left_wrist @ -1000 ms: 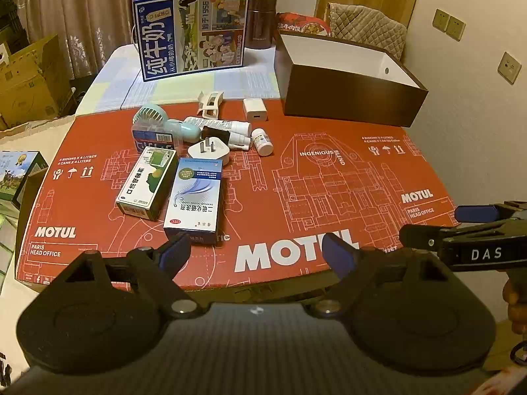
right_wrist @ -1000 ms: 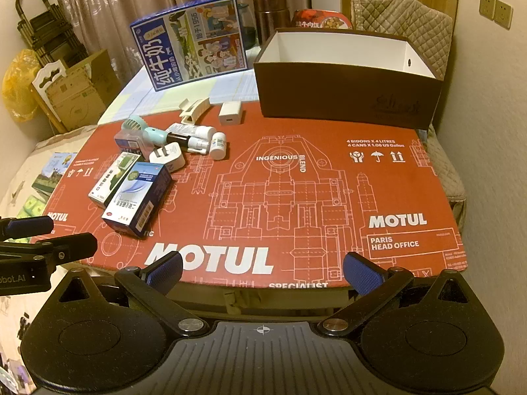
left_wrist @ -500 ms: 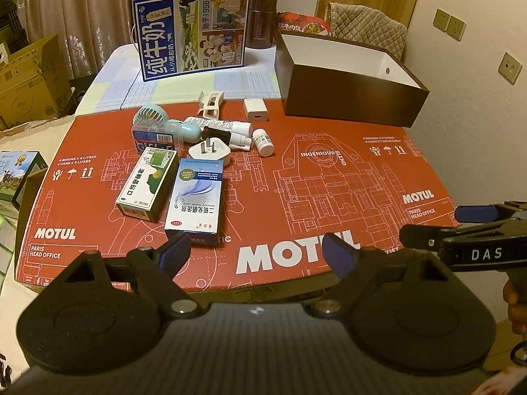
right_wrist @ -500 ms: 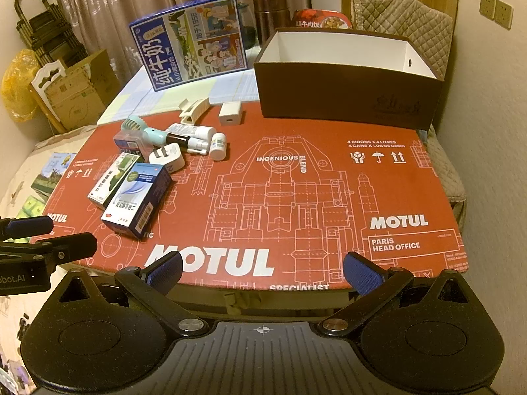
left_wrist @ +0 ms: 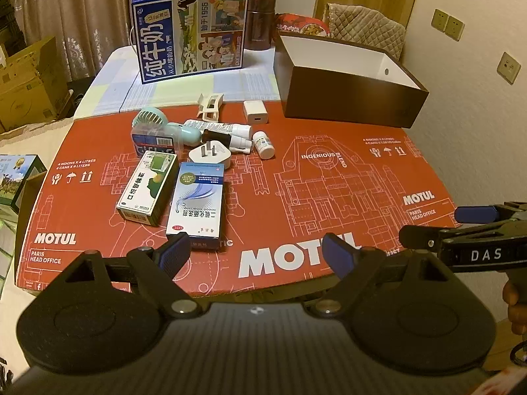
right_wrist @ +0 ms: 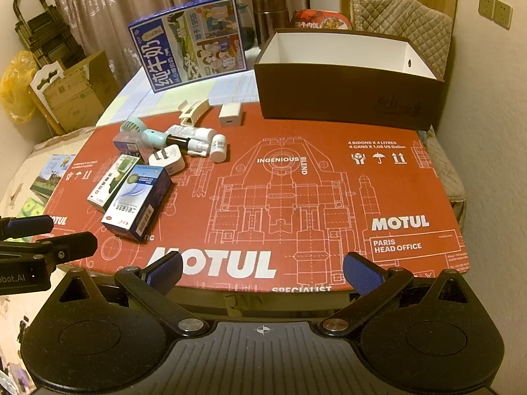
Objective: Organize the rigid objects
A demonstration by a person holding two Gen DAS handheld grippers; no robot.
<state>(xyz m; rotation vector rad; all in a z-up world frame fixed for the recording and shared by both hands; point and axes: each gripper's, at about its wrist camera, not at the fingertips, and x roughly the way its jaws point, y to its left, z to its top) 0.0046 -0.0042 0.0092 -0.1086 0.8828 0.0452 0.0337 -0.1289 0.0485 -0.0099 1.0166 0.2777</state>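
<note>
A cluster of small items lies on the left of the red Motul cardboard sheet [left_wrist: 329,177]: a blue-white medicine box [left_wrist: 197,197], a green-white box [left_wrist: 147,187], a white plug [left_wrist: 210,155], a mint hand fan [left_wrist: 154,123], tubes [left_wrist: 224,130], a small white bottle [left_wrist: 263,144], a white charger cube [left_wrist: 255,112] and a beige hair clip [left_wrist: 210,107]. An open brown box [left_wrist: 349,98] with a white inside stands at the back right, also in the right wrist view [right_wrist: 346,98]. My left gripper [left_wrist: 255,255] is open and empty at the sheet's near edge. My right gripper [right_wrist: 263,268] is open and empty, to its right.
A large blue milk carton [left_wrist: 191,33] stands at the back, with a brown flask [left_wrist: 262,23] and a red food bowl [left_wrist: 301,28] beside it. A padded chair [right_wrist: 405,19] is behind the brown box. Cardboard boxes [left_wrist: 29,85] stand on the floor at left. A wall is on the right.
</note>
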